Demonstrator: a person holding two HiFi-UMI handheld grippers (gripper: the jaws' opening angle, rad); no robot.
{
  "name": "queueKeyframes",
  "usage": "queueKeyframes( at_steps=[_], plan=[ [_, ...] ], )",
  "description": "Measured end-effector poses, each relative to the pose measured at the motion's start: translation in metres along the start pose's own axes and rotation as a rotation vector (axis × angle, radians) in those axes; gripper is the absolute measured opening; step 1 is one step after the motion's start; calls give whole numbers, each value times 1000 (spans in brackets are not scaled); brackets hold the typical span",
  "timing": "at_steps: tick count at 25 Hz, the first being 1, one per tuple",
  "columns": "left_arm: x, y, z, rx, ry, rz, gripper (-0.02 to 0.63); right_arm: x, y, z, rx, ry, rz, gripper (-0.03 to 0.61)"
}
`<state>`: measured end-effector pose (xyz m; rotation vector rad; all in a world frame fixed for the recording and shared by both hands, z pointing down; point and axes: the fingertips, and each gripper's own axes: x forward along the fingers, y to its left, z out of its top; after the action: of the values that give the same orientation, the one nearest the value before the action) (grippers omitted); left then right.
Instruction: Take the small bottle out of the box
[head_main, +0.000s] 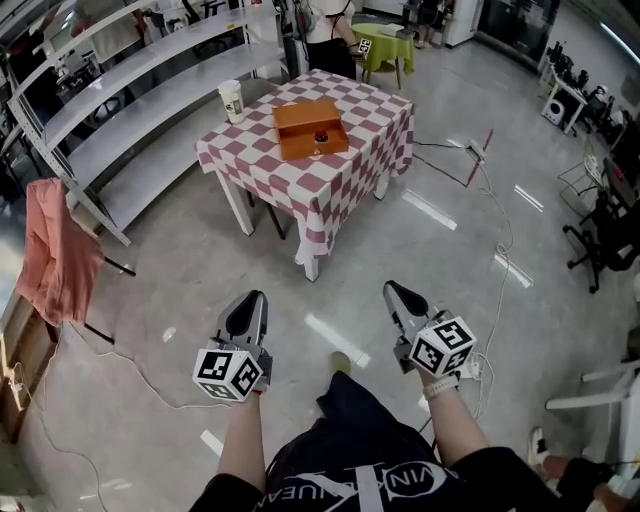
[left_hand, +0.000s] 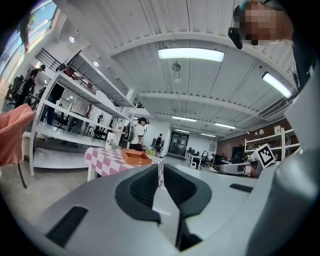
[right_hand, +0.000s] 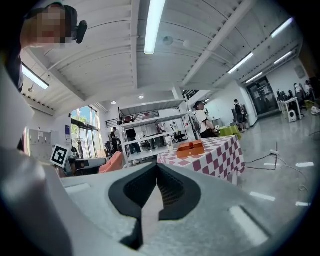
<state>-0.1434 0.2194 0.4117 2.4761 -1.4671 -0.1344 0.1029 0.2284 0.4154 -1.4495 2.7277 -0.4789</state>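
Looking down at glossy grey concrete floor (head_main: 200, 250) with light streaks and loose cables (head_main: 100, 360). I have both tools level over it, well short of the table (head_main: 345, 170). Left gripper (head_main: 251, 300): grey moulded jaws pressed together, ribbed dark pads, nothing between. Right gripper (head_main: 393, 291): same, closed and empty. The table is square with white legs and a red-white checked cloth hanging over its edges. On top is a flat orange box (head_main: 300, 125), open. The small bottle (head_main: 321, 135) sits inside it, dark and round, near the front wall. A pale paper cup (head_main: 231, 100) stands at the table's far-left corner. There's a grey shelf rack (head_main: 130, 90) to the left and a pink cloth (head_main: 55, 255) draped on a stand.
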Motion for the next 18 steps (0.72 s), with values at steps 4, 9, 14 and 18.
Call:
queueKeyframes(
  at_steps=[4, 9, 14, 18],
  plan=[
    [21, 13, 4, -3, 3, 16, 35, 26, -19, 11, -12, 0, -6, 8],
    [52, 33, 10, -10, 1, 43, 35, 62, -37, 16, -9, 14, 20, 8],
    [86, 46, 13, -6, 8, 46, 35, 94, -60, 21, 11, 18, 29, 8],
    [111, 54, 12, -10, 15, 58, 35, 115, -77, 25, 13, 26, 41, 8]
  ],
)
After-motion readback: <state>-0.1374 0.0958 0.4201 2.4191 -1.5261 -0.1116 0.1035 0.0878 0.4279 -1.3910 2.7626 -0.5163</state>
